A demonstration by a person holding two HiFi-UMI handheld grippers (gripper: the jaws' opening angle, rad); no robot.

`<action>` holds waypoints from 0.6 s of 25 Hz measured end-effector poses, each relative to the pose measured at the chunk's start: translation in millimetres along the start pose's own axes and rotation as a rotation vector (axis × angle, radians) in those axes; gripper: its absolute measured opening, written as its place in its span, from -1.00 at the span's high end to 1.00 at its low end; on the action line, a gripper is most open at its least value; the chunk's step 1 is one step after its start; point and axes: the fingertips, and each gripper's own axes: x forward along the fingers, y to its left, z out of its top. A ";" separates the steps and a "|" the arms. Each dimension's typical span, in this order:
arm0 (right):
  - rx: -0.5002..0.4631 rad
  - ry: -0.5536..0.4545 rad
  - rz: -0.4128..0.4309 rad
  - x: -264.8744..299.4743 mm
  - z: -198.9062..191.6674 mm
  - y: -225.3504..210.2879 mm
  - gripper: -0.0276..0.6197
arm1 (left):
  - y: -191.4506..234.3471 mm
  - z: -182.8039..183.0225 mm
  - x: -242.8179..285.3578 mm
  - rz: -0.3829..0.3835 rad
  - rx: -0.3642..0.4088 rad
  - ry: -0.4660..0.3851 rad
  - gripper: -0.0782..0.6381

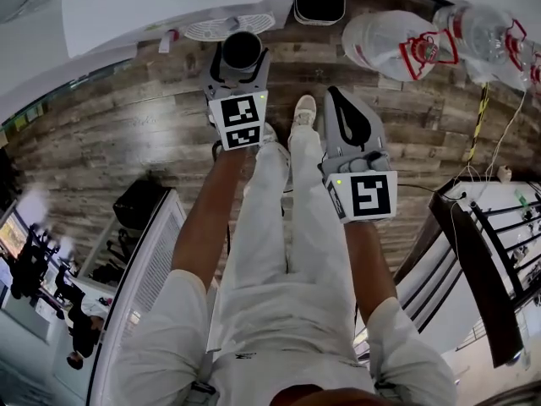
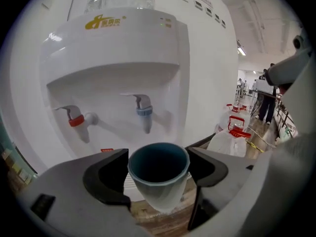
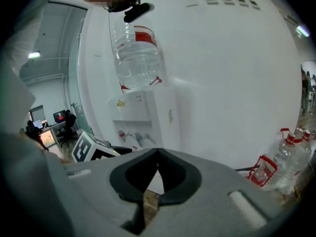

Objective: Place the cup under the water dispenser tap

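A pale blue cup [image 2: 159,174] stands upright between the dark jaws of my left gripper [image 2: 159,168], which is shut on its sides. It hangs in front of the white water dispenser [image 2: 113,48], below and slightly right of the blue tap [image 2: 144,113]; the red tap [image 2: 75,118] is further left. In the head view the cup [image 1: 243,47] and left gripper [image 1: 242,59] are just short of the dispenser's white drip grille [image 1: 230,27]. My right gripper [image 1: 337,94] is shut with nothing in it, to the right and further back from the dispenser [image 3: 143,107].
Large water bottles [image 1: 397,45] with red handles lie on the wooden floor right of the dispenser. A dark railing [image 1: 494,260] is at the right, a white cabinet edge [image 1: 148,269] and a black bag [image 1: 139,203] at the left. The person's legs [image 1: 287,227] are below.
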 end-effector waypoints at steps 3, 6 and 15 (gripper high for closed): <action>0.003 0.002 -0.002 3.6 -3.5 -7.7 0.91 | 3.4 -2.5 14.7 0.012 0.014 -0.030 -0.22; -0.005 0.005 0.000 5.9 -9.5 -12.5 0.91 | 4.6 -5.5 24.6 0.017 0.002 -0.073 -0.21; -0.002 0.041 0.022 19.2 -37.0 -10.6 0.91 | 13.0 -9.6 47.9 0.067 0.029 -0.189 -0.20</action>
